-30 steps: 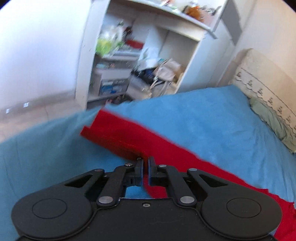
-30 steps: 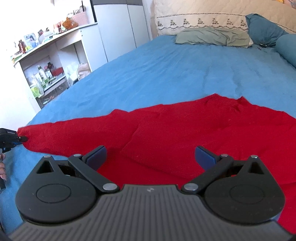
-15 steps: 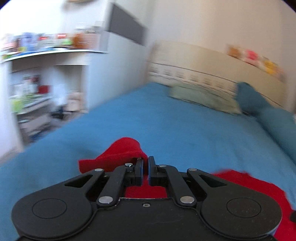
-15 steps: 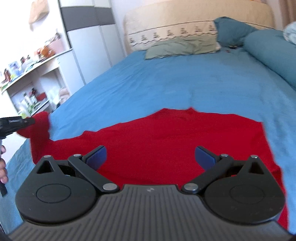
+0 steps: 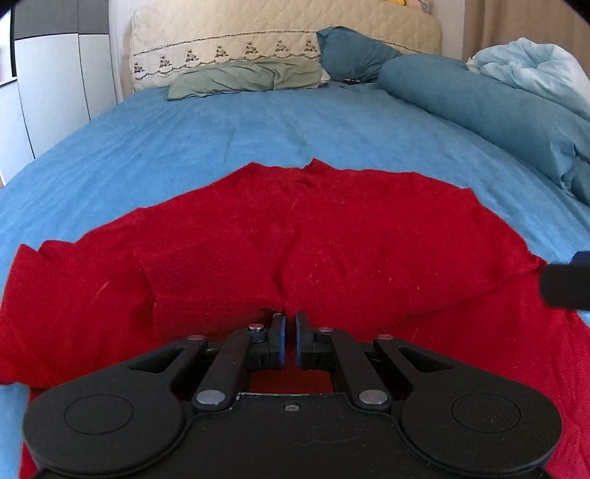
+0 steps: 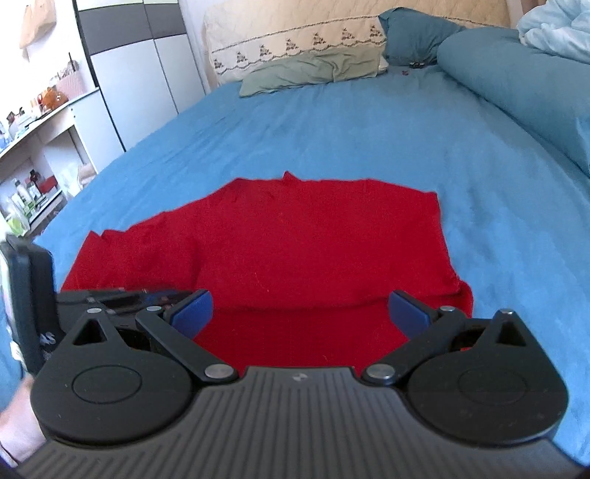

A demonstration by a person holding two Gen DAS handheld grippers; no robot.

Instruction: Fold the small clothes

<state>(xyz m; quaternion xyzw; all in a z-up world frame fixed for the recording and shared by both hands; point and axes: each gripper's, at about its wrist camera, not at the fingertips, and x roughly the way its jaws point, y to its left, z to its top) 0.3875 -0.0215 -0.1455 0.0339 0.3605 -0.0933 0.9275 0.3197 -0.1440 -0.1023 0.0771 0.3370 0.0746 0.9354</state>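
A red garment [image 5: 313, 235] lies on the blue bed sheet [image 5: 258, 125], with one part folded over its near half. My left gripper [image 5: 289, 335] is shut on the folded red cloth edge, low over the garment. My right gripper [image 6: 298, 309] is open and empty, hovering above the garment's [image 6: 313, 239] near edge. The left gripper's body shows at the left of the right wrist view [image 6: 110, 298]. A dark part of the right gripper shows at the right edge of the left wrist view [image 5: 568, 283].
A green pillow [image 5: 243, 77] and blue pillows [image 5: 479, 99] lie by the cream headboard [image 5: 280, 33]. A pale blue duvet [image 5: 534, 70] is bunched at the right. A white wardrobe [image 6: 140, 81] and cluttered shelves [image 6: 33, 162] stand left of the bed.
My left gripper has carried the red sleeve from the bed's left side over onto the garment's body. Both views have swung toward the headboard. The right gripper stays open.
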